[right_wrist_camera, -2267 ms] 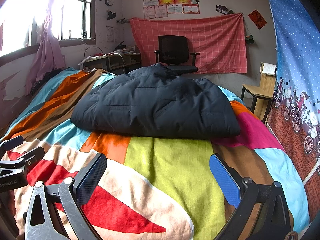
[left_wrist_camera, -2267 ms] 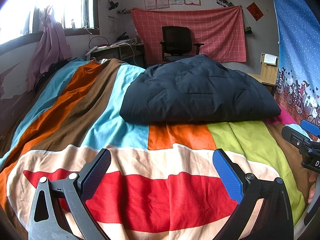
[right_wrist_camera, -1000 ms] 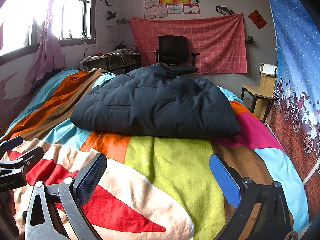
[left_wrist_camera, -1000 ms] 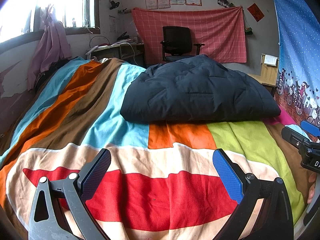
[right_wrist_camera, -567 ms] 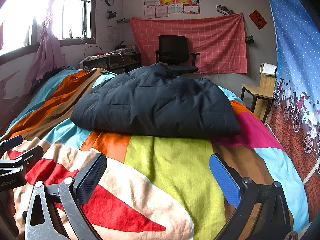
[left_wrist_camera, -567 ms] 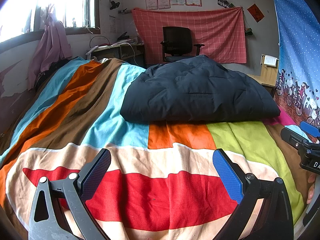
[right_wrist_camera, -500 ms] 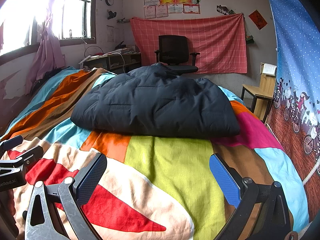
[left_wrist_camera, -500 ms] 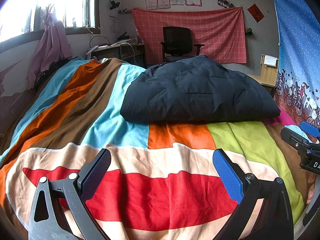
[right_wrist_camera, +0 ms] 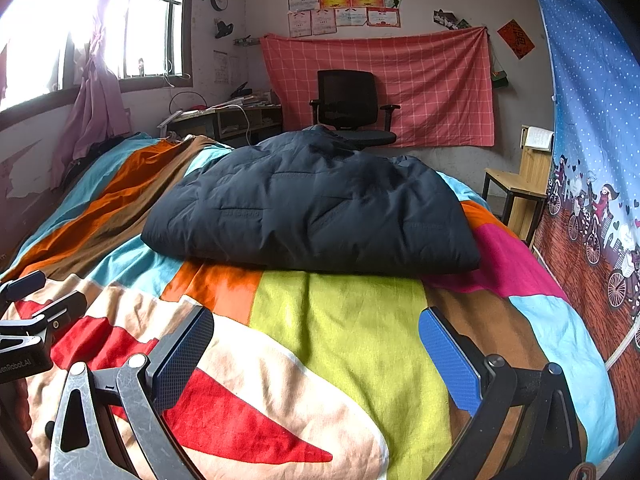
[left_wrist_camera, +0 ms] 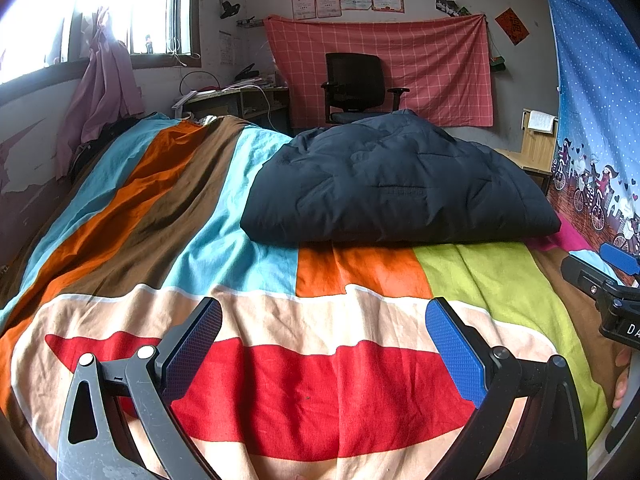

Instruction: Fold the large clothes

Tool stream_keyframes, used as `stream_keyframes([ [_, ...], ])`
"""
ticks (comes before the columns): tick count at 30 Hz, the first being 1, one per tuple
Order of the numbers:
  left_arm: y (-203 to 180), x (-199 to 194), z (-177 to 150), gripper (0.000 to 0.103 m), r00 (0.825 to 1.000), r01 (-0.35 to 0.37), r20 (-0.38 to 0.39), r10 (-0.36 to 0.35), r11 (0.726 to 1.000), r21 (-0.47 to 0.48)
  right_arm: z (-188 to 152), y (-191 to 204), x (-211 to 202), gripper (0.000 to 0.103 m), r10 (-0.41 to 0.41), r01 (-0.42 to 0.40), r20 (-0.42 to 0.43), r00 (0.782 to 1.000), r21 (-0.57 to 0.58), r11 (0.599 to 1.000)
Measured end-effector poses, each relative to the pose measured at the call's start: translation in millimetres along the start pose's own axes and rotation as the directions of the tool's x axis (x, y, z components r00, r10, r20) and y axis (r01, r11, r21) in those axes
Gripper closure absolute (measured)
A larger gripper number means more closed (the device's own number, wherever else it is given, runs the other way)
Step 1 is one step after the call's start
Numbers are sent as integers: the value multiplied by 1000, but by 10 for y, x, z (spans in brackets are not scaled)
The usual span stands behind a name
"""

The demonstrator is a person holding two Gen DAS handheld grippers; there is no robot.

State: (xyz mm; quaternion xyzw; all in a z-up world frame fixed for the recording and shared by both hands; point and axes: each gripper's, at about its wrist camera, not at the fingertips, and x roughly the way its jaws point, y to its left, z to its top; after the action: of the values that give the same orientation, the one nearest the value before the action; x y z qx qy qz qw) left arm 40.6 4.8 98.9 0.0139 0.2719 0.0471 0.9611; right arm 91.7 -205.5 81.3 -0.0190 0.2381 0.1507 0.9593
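Left wrist view: nothing has changed; the left gripper point(left_wrist_camera: 324, 344) stays wide-jawed and empty above the multicoloured patchwork bedspread point(left_wrist_camera: 328, 376). The dark navy quilted padded jacket point(left_wrist_camera: 396, 188) lies folded ahead, untouched.

Right wrist view: the right gripper point(right_wrist_camera: 316, 356) likewise remains wide-jawed, empty, stationary. The fold appears complete.

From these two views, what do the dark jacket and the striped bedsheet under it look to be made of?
Dark navy jacket: likely a smooth synthetic shell over padding, judging by its puffy bulk, stitched quilting lines and faint sheen. Striped bedsheet: seemingly matte woven cotton or a similar cloth, with fine soft wrinkles and no shine.
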Motion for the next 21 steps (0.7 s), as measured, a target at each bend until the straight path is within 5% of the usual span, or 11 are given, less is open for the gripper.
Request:
stream_keyframes([
  [21, -41, -19, -51, 3, 1000, -6, -30, 5, 1000, -26, 5, -2, 2, 0, 1, -1, -1, 1000, -1, 1000],
])
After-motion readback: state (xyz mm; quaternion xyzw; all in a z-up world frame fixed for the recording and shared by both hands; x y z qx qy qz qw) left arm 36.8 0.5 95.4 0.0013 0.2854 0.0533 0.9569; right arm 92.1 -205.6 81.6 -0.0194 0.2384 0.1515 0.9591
